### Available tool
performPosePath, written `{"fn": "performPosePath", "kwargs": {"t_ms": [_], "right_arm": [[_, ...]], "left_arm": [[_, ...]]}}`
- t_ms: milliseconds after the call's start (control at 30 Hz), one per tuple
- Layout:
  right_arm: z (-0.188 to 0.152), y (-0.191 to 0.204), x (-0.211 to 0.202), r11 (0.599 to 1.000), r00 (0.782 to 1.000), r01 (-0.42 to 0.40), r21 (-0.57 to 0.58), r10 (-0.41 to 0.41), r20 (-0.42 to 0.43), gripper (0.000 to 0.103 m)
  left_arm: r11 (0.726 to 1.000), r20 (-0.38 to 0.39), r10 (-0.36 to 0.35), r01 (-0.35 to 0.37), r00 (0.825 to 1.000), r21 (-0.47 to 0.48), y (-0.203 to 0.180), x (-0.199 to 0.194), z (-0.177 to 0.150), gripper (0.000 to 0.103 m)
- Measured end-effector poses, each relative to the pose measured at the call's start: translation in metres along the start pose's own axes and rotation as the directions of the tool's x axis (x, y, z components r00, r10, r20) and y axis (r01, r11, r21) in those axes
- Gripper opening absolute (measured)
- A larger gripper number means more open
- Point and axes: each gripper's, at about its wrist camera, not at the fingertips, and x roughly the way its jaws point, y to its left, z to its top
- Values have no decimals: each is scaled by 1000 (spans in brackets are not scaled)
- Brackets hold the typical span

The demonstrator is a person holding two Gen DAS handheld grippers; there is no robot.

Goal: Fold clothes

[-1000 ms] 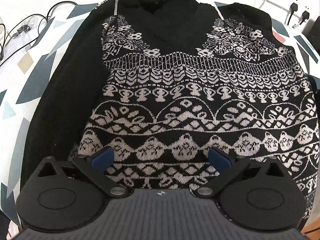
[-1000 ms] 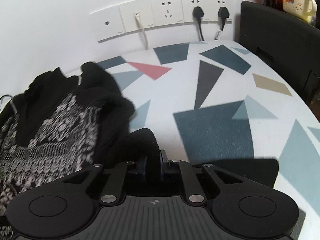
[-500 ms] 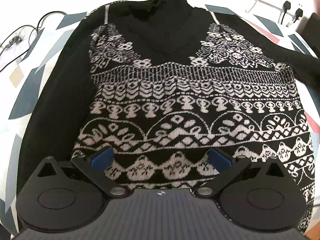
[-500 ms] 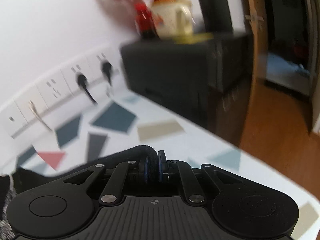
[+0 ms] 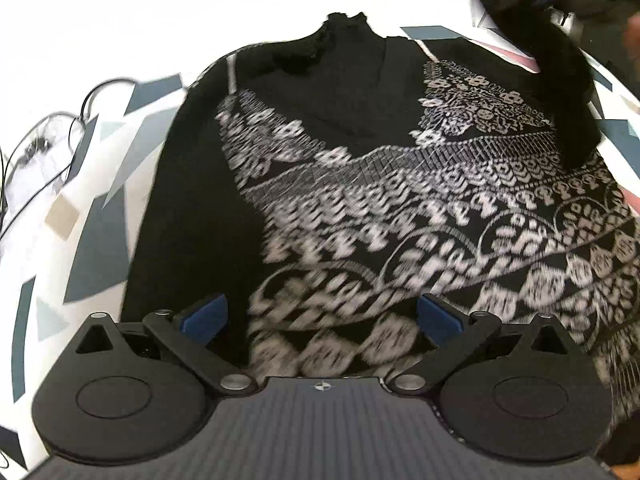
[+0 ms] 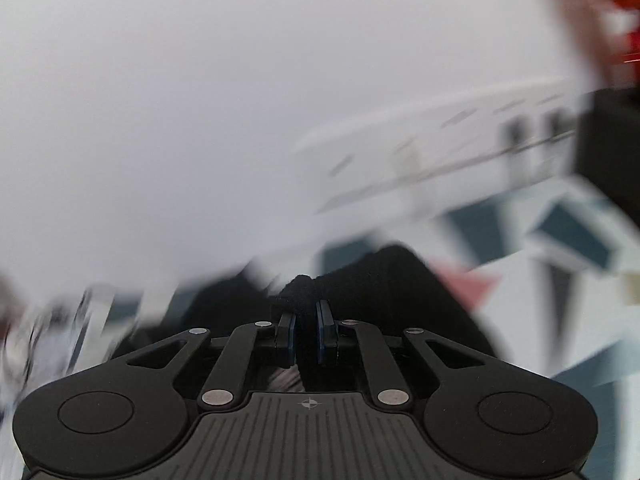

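Lying face up and spread flat on the white bench with grey-blue triangles (image 5: 100,240), the black knit sweater with white patterned bands (image 5: 400,200) fills the space ahead of the left tool (image 5: 322,314), whose jaws stand wide and empty over the hem. The right tool (image 6: 306,338) is clamped on the black sleeve (image 5: 560,64), lifted above the body, likely for folding inward; bare bench lies beside the left tool.

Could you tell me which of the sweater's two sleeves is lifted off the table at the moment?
The sleeve on the right of the left wrist view: it rises toward the wall, pinched in the right gripper. The other sleeve lies flat along the sweater's body.
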Motion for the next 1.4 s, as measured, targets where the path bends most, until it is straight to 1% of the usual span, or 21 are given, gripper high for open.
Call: {"fn": "performPosePath", "kwargs": {"t_ms": [67, 133, 233, 267, 300, 333, 367, 500, 600, 733, 833, 967, 1000, 1067, 1100, 1133, 1167, 1200, 1233, 1333, 1400], "right_arm": [[-13, 27, 30, 997, 997, -12, -73, 6, -76, 10], [-29, 45, 43, 991, 994, 3, -134, -18, -104, 13], [-53, 72, 61, 974, 988, 22, -226, -56, -143, 20], [-62, 81, 68, 966, 985, 28, -257, -70, -155, 25], [-68, 88, 70, 959, 984, 24, -281, -72, -162, 38], [-72, 94, 65, 957, 986, 2, -291, -50, -160, 47], [-74, 99, 58, 954, 987, -25, -298, -24, -161, 60], [-80, 111, 34, 932, 983, -111, -345, 53, -174, 63], [-89, 113, 17, 919, 972, -175, -354, 103, -213, 67], [-110, 109, 16, 912, 955, -199, -358, 99, -280, 67], [-122, 105, 18, 920, 953, -171, -352, 64, -296, 67], [-133, 108, 13, 901, 959, -144, -409, 25, -281, 69], [-135, 109, 12, 898, 959, -145, -416, 24, -281, 70], [-136, 107, 10, 898, 959, -149, -413, 30, -281, 71], [-136, 106, 10, 898, 960, -150, -413, 32, -280, 71], [-137, 106, 10, 896, 960, -151, -417, 32, -279, 71], [-138, 106, 11, 892, 960, -152, -427, 30, -279, 71], [-139, 106, 10, 886, 960, -153, -438, 28, -278, 71], [-140, 107, 10, 881, 961, -155, -447, 28, -277, 72], [-141, 108, 13, 874, 961, -154, -460, 24, -275, 73], [-141, 110, 14, 877, 961, -146, -458, 15, -276, 75]], "left_arm": [[1000, -10, 19, -19, 1000, 15, 12, -9, -9, 103], [996, -18, 69, -68, 997, 58, 19, -14, -21, 103], [995, -70, 73, -67, 995, 77, 31, -15, -43, 103], [997, -92, 57, -51, 994, 64, 35, -13, -49, 103], [998, -104, 43, -39, 994, 44, 41, -13, -54, 103], [1000, -103, 29, -28, 994, 13, 47, -14, -59, 103], [1000, -106, 20, -22, 994, -16, 52, -15, -62, 103], [998, -139, 0, -10, 990, -70, 66, -20, -70, 103], [990, -149, -50, 29, 988, -140, 80, -29, -71, 103], [958, -100, -116, 85, 988, -274, 100, -35, -70, 103], [922, -60, -158, 125, 986, -367, 116, -38, -69, 102], [951, -132, -56, 13, 990, -307, 117, -18, -75, 101], [950, -124, -67, 25, 990, -310, 118, -18, -77, 99], [945, -107, -90, 51, 990, -322, 121, -19, -81, 89], [941, -98, -88, 50, 991, -334, 124, -20, -81, 76], [937, -88, -85, 50, 992, -345, 127, -21, -82, 59], [934, -80, -79, 46, 994, -355, 131, -23, -80, 50], [924, -74, -78, 44, 994, -379, 137, -24, -78, 36], [914, -68, -75, 41, 995, -402, 143, -26, -76, 26], [904, -56, 29, -50, 998, -424, 162, -31, -69, 18], [887, -48, 118, -127, 992, -444, 177, -35, -63, 17]]}}
